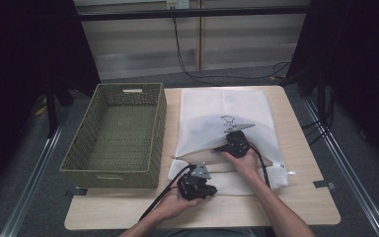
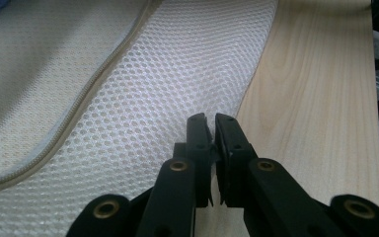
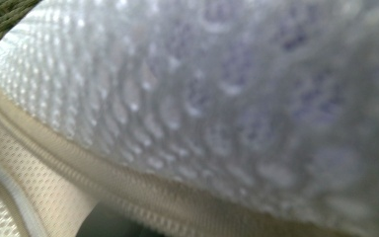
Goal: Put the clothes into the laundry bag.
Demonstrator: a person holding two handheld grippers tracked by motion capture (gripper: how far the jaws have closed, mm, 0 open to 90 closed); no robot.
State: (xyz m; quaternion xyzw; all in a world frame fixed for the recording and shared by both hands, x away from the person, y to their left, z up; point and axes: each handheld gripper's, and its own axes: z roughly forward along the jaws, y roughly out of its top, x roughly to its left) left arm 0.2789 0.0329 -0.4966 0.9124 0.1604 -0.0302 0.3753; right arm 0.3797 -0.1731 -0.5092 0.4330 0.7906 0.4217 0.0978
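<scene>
A white mesh laundry bag (image 1: pixel 227 106) lies flat on the wooden table (image 1: pixel 301 197), with something bluish faintly showing through it. My left gripper (image 1: pixel 209 190) is at the bag's near edge, jaws closed on the lower mesh layer (image 2: pixel 143 98) beside the zipper (image 2: pixel 79 106). My right gripper (image 1: pixel 224 147) holds the upper layer near the bag's mouth and lifts it into a low tent. In the right gripper view the mesh (image 3: pixel 227 89) hangs blurred right over the lens and hides the jaws; the zipper edge (image 3: pixel 103 182) runs below it.
An olive woven basket (image 1: pixel 160 133) stands just left of the bag, touching its side. Bare table runs along the near edge and at the right of the bag. Black cables trail from both grippers toward the person.
</scene>
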